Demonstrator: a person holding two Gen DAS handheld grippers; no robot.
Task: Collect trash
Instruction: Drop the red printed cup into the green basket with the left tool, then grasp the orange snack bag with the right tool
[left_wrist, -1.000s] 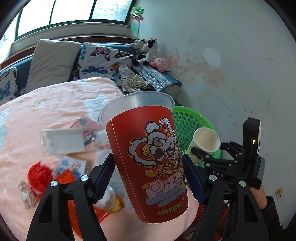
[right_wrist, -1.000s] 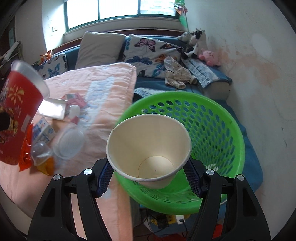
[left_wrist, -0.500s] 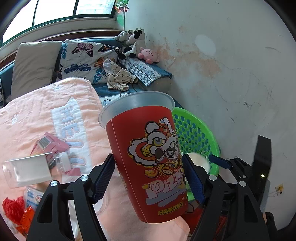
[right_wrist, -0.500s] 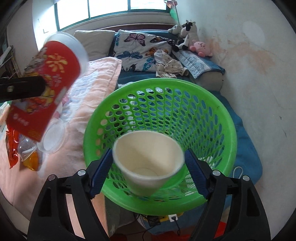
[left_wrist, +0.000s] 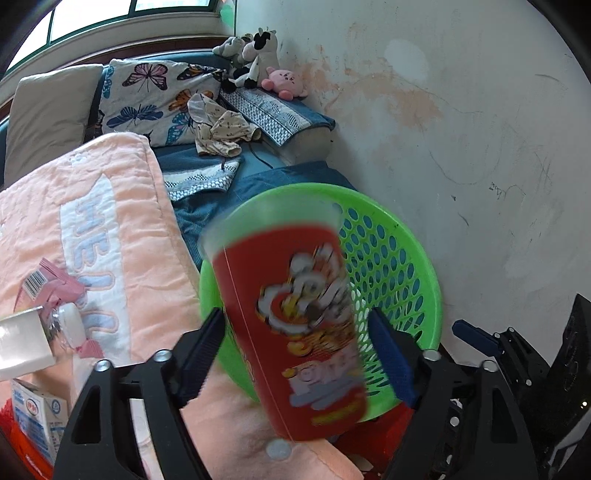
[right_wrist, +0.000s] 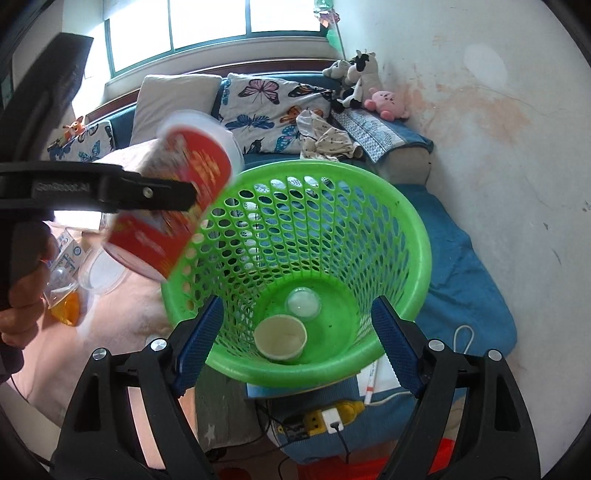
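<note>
A red printed cup (left_wrist: 291, 325) is blurred and tilted between the fingers of my left gripper (left_wrist: 295, 314), just over the near rim of the green basket (left_wrist: 424, 266). The jaws are opening and the pads no longer press on the cup. In the right wrist view the same red cup (right_wrist: 177, 206) hangs at the basket's (right_wrist: 421, 240) left rim. My right gripper (right_wrist: 295, 300) is over the basket, its jaws opening with nothing between them. A paper cup (right_wrist: 280, 338) and a clear domed lid (right_wrist: 303, 302) lie on the basket floor.
Trash lies on the pink blanket (left_wrist: 122, 229): a milk carton (left_wrist: 37, 413), a clear bottle (left_wrist: 22, 343) and a pink wrapper (left_wrist: 51, 284). Pillows and plush toys (right_wrist: 369, 88) sit behind. A wall stands close on the right. A yellow power strip (right_wrist: 325, 417) lies below the basket.
The paper cup left my right gripper and dropped into the basket, and those jaws widened. My left gripper carried the red cup right to the basket; its jaws spread and the cup blurs.
</note>
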